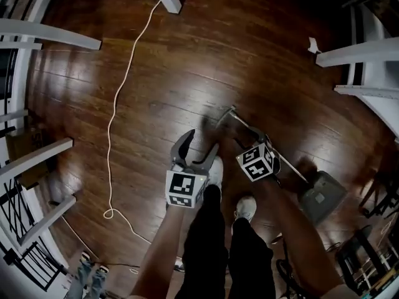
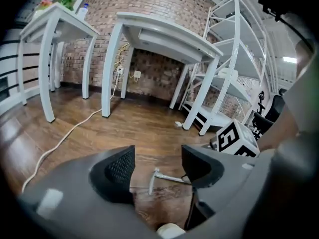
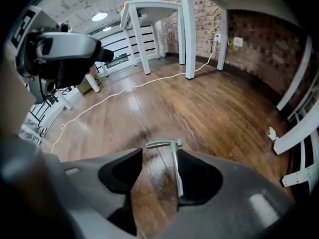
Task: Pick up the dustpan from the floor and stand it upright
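The dustpan lies flat on the dark wood floor, its grey pan [image 1: 321, 197] at the right and its long thin handle [image 1: 274, 154] running up-left to a T-shaped end [image 1: 228, 112]. My right gripper [image 1: 248, 137] is low over the handle. In the right gripper view its jaws stand apart [image 3: 159, 156], with the handle shaft [image 3: 177, 172] between them close to the right jaw and neither pad pressing on it. My left gripper [image 1: 201, 143] hangs open and empty just left of the handle. Past its jaws [image 2: 157, 166] the handle's end [image 2: 153, 180] shows on the floor.
A white cord [image 1: 115, 111] snakes across the floor at the left. White table legs [image 1: 50, 35] stand at the left and white shelving [image 1: 361, 55] at the right. The person's shoes [image 1: 246, 207] are just behind the grippers. A brick wall [image 2: 149, 4] is ahead.
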The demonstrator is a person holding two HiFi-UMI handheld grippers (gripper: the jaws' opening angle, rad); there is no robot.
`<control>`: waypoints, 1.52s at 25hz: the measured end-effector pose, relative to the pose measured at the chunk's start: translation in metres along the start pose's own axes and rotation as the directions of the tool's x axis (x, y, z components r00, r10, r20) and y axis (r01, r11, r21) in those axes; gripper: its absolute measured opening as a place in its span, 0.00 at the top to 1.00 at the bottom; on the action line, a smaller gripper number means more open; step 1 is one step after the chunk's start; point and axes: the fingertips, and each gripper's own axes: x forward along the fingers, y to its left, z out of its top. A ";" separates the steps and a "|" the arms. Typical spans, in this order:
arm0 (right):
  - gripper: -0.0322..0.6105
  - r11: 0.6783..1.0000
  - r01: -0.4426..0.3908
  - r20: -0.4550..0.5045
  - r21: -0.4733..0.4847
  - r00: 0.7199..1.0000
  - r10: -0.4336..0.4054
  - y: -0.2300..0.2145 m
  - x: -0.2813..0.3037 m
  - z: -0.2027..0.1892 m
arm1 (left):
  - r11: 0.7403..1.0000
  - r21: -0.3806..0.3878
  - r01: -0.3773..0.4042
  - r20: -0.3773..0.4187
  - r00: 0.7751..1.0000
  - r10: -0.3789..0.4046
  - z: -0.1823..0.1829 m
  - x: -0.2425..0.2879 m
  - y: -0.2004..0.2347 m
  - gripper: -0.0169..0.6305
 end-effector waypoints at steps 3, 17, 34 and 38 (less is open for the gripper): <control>0.63 0.999 -0.001 -0.046 -0.040 0.999 -0.001 -0.015 0.059 -0.009 | 1.000 0.022 0.002 -0.017 1.000 -0.002 -0.033 0.024 0.019 0.50; 0.83 0.991 0.004 -0.127 -0.134 0.992 -0.021 -0.034 0.119 -0.011 | 0.997 0.067 0.023 -0.054 0.998 -0.019 -0.039 0.054 0.040 0.50; 0.83 0.892 0.405 0.184 0.201 0.879 -0.441 -0.082 -0.377 0.033 | 0.938 0.146 0.314 0.158 0.929 -0.336 0.262 -0.132 -0.250 0.51; 0.83 0.802 0.467 0.187 0.373 0.809 -0.558 -0.112 -0.481 -0.018 | 0.878 0.165 0.448 0.133 0.873 -0.470 0.277 -0.149 -0.342 0.51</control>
